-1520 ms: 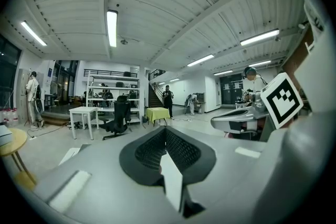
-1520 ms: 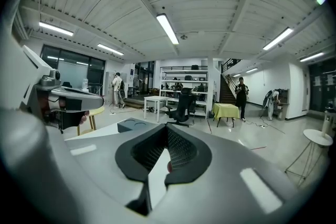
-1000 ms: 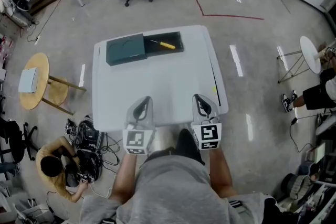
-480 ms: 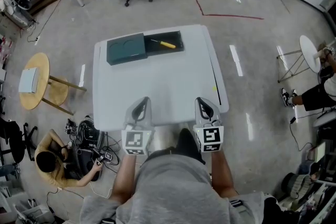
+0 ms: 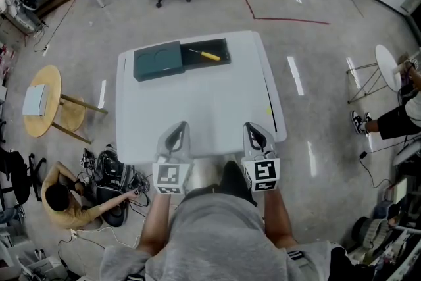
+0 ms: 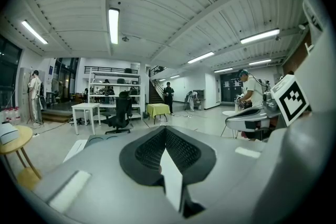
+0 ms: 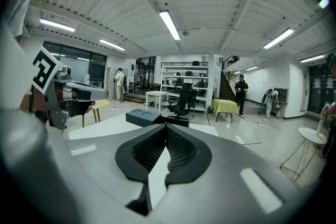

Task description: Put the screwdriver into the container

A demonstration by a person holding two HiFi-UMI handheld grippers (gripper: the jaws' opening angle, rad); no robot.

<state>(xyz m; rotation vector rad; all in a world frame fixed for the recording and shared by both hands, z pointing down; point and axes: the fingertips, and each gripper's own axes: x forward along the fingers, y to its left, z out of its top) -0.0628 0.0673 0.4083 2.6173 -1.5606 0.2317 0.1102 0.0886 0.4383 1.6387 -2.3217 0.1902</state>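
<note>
Evidently the screwdriver [image 5: 208, 56] lay inside the dark container [image 5: 220, 47] at the counter's [image 5: 197, 108] far side. The left hand-held gripper [image 5: 176, 133] and right hand-held gripper [image 5: 255, 133] were clenched on nothing near the front edge. Placing looked finished, so no further grasp seemed needed.

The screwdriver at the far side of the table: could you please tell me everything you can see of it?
The screwdriver is small in the head view: a yellow handle with a thin shaft pointing left. It lies flat, slightly slanted, on the dark open part of the container, beside the teal lid. Nothing else is seen touching it.
</note>
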